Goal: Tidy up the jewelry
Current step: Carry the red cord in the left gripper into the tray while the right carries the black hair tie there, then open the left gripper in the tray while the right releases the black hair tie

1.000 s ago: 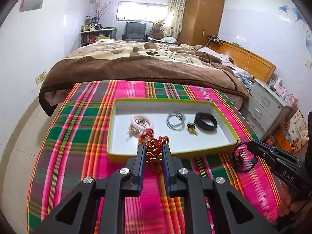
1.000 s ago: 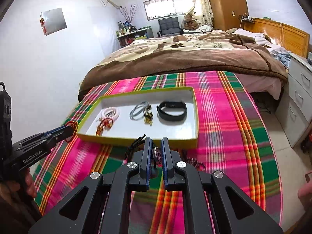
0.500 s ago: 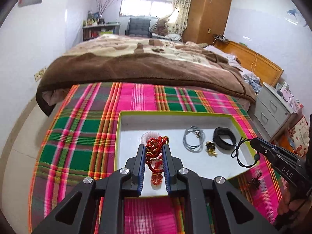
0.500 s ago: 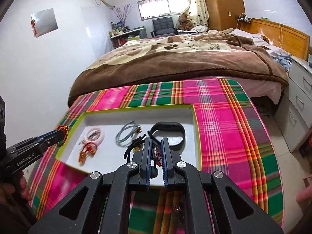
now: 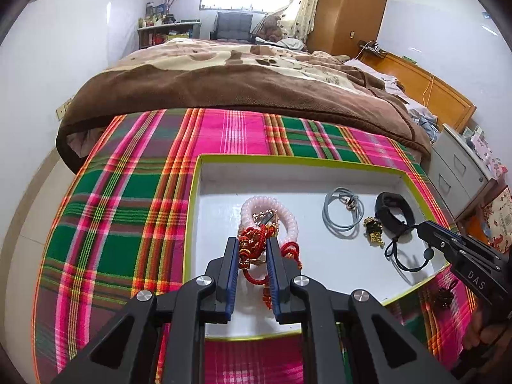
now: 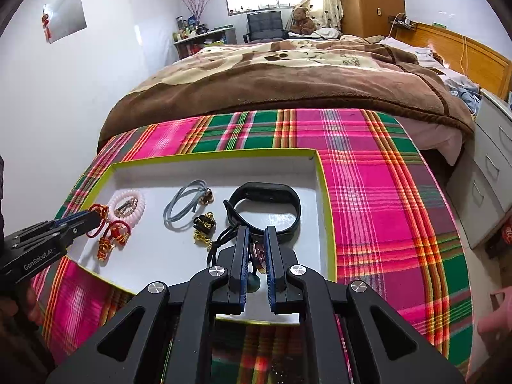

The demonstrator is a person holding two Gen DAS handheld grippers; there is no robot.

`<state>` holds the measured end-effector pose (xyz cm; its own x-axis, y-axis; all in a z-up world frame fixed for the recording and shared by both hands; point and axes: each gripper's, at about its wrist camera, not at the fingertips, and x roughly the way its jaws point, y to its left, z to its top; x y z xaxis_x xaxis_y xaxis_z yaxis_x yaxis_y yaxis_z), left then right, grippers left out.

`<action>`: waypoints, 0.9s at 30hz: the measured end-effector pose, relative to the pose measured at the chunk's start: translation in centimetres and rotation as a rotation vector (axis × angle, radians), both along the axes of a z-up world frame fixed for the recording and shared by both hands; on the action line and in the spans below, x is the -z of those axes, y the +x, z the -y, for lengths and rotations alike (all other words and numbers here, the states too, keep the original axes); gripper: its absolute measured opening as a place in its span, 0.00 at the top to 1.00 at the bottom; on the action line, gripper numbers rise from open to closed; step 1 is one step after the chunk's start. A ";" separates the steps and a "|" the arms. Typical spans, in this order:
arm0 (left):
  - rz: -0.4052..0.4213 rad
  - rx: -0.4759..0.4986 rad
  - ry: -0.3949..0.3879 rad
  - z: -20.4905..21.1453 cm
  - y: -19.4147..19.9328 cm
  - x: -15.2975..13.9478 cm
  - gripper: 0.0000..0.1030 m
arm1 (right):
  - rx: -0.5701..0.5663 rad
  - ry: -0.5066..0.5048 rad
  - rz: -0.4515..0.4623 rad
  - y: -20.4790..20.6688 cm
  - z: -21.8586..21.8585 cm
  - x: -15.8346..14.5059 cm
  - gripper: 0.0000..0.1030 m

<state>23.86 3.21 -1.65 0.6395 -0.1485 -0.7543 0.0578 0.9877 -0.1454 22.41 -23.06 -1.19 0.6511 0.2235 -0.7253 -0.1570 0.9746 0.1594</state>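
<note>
Over the tray (image 5: 320,166), 2 grippers carry jewelry for drop-off. Left gripper (image 5: 253,249), jaws narrowly parted, pinches a red cord (image 5: 256,240) above the pink coil (image 5: 288,216); right gripper (image 6: 256,238), nearly closed, clamps a black cord (image 6: 220,240) beside the band (image 6: 265,192).

Both grippers carried their jewelry forward over the tray (image 5: 412,185).

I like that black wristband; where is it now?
In the right wrist view, the black wristband lies in the tray's right end, beside the gold charm.
</note>
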 end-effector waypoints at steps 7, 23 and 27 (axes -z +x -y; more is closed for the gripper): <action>-0.002 -0.010 0.004 0.1 -0.3 0.3 0.83 | 0.004 -0.035 -0.016 0.1 -0.2 0.5 0.90; -0.014 -0.016 0.012 0.2 -0.8 0.5 0.73 | -0.012 -0.077 -0.008 -0.4 -1.1 0.7 0.90; -0.011 -0.015 0.018 0.2 -1.0 0.4 0.72 | -0.007 -0.070 -0.008 -0.5 -1.0 0.6 0.84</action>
<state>22.89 2.98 -2.07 0.6331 -0.1251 -0.7639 0.0413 0.9909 -0.1280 21.92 -22.09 -1.77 0.6437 0.1768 -0.7445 -0.1633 0.9823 0.0921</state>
